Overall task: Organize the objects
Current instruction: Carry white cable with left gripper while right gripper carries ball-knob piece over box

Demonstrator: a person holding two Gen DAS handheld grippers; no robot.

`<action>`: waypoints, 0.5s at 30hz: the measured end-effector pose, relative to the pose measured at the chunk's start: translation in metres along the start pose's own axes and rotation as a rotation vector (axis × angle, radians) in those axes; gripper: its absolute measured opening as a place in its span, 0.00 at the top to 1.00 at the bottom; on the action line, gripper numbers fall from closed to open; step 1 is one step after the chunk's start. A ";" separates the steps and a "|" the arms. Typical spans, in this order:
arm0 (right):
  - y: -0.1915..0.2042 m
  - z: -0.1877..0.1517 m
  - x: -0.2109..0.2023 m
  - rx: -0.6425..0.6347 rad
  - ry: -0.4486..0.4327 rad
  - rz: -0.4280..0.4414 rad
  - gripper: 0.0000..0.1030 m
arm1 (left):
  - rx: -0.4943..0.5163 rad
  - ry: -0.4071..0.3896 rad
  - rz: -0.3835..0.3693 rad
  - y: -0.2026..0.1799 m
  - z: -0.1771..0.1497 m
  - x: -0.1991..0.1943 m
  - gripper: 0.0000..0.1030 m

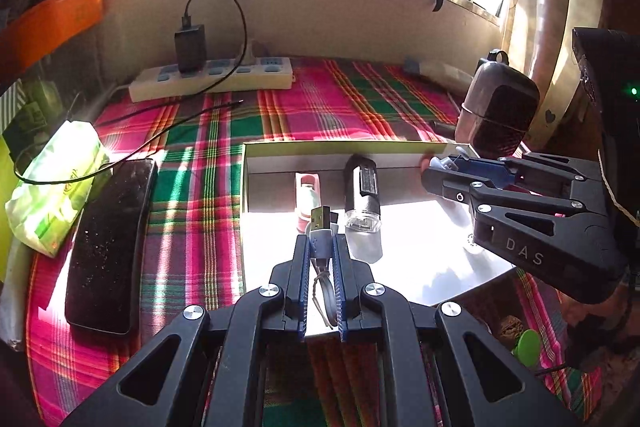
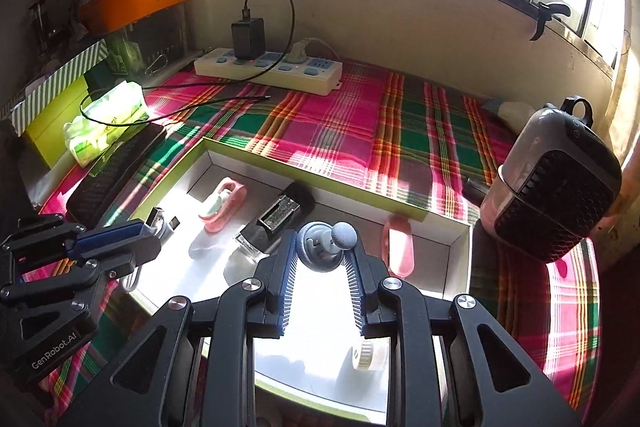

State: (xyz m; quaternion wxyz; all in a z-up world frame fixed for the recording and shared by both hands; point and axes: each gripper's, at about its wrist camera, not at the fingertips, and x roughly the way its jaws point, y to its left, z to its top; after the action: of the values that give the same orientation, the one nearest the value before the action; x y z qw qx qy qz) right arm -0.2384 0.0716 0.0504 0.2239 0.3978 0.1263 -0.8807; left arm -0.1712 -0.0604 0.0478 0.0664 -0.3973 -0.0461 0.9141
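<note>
Now both claws are carrying items over the open box (image 1: 344,148).
Left claw (image 1: 321,247) is pinching a USB cable (image 1: 321,227) tight; right claw (image 2: 322,247), slightly parted, is clasping a ball-head mount (image 2: 324,243); each should be lowering into bare floor, avoiding the flashlight (image 1: 362,195).

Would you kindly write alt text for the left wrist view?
The left gripper is shut on a USB cable plug above a shallow white-lined box holding a small black device and a pink item. The right gripper reaches in from the right.

- The left gripper (image 1: 321,247) pinches a USB cable (image 1: 320,227) over the white box (image 1: 344,147);
- a black torch (image 1: 360,195) lies in the box;
- the right gripper (image 1: 448,167) holds something small I cannot make out
</note>
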 end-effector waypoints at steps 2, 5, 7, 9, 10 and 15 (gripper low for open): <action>-0.003 0.001 0.008 0.007 0.015 0.001 0.76 | -0.001 0.008 0.002 0.000 0.001 0.005 0.91; -0.007 0.004 0.018 0.009 0.030 0.003 0.76 | 0.000 0.016 0.010 0.000 0.002 0.010 0.91; -0.008 0.006 0.023 0.005 0.039 0.004 0.76 | 0.000 0.023 0.014 0.000 0.002 0.014 0.91; -0.010 0.008 0.029 0.007 0.048 0.003 0.76 | 0.001 0.034 0.016 0.000 0.001 0.019 0.91; -0.010 0.009 0.031 0.007 0.052 0.003 0.76 | -0.001 0.037 0.019 0.000 0.001 0.021 0.91; -0.009 0.010 0.039 -0.009 0.065 0.001 0.76 | -0.003 0.041 0.018 -0.001 0.001 0.024 0.91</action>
State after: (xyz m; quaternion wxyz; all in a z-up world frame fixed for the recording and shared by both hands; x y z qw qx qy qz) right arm -0.2724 0.0636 0.0276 0.2220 0.4253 0.1373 -0.8666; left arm -0.1879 -0.0561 0.0315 0.0587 -0.4164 -0.0425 0.9063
